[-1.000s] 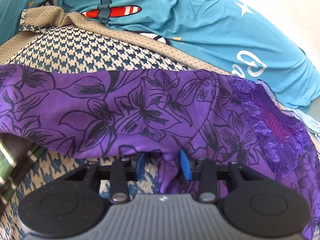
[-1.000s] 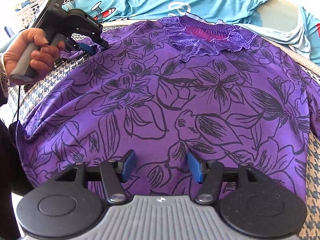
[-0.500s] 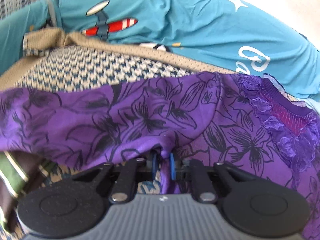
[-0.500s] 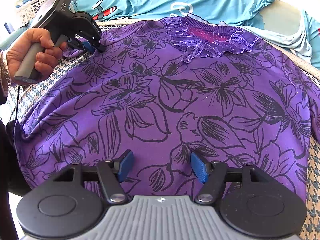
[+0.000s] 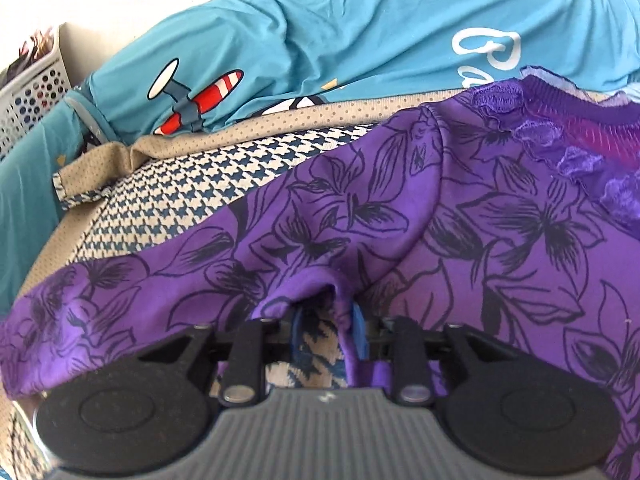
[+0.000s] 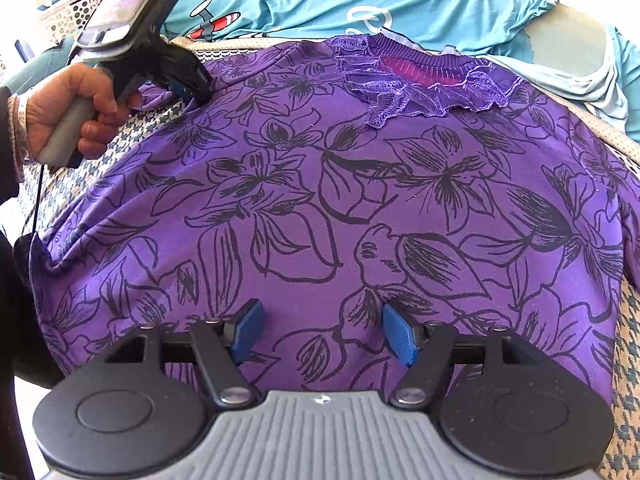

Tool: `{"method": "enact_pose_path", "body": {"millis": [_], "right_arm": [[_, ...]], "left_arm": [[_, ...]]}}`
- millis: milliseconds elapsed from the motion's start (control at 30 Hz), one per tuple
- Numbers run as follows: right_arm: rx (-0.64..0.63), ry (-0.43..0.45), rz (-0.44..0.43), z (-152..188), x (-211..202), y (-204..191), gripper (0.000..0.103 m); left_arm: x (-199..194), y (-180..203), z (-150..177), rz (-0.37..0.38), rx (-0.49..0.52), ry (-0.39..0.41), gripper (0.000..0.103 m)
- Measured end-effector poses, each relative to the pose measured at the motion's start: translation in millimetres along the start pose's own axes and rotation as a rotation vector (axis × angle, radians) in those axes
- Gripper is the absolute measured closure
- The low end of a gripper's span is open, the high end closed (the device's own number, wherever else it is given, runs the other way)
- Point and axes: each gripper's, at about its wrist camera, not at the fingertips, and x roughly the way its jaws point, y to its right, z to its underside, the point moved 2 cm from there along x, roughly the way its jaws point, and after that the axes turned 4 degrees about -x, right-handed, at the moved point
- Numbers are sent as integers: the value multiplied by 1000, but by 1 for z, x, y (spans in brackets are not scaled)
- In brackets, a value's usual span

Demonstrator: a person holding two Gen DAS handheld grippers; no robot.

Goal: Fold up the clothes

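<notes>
1. Two grippers are over one purple top (image 6: 360, 200), spread front-up on the houndstooth cover (image 6: 628, 364); a dotted tan hem (image 5: 280, 120) borders that cover at the far side.
2. At far left, your left hand (image 6: 72, 112) holds the left gripper (image 6: 192, 88) at the top's left sleeve edge.
3. Seen from that gripper (image 5: 326, 330), the jaws are opening and stand narrow; a pinch of sleeve fabric hangs between them against the right pad (image 5: 357, 330), with bare houndstooth showing beside it. Whether the pads press on it, you cannot tell.
4. Left of the sleeve edge, the cover lies bare up to the hem; a white basket (image 5: 30, 92) stands beyond.
5. Your right gripper (image 6: 326, 336) is spread wide over the lower middle of the top, pads (image 6: 400, 336) clear, nothing pinched.
6. On the right, the top's other sleeve drapes to the cover's edge.
7. Behind the collar (image 6: 424, 76), a teal shirt (image 6: 400, 4) lies crumpled just past the hem.
</notes>
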Motion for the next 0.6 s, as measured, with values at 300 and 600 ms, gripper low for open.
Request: {"method": "enact_pose_path", "body": {"millis": [300, 600], "right_arm": [[42, 42, -16, -6, -4, 1, 37], [-45, 159, -62, -17, -5, -25, 38]], "left_arm": [[-35, -9, 13, 42, 21, 36, 65], [-75, 0, 28, 173, 54, 77, 52]]}}
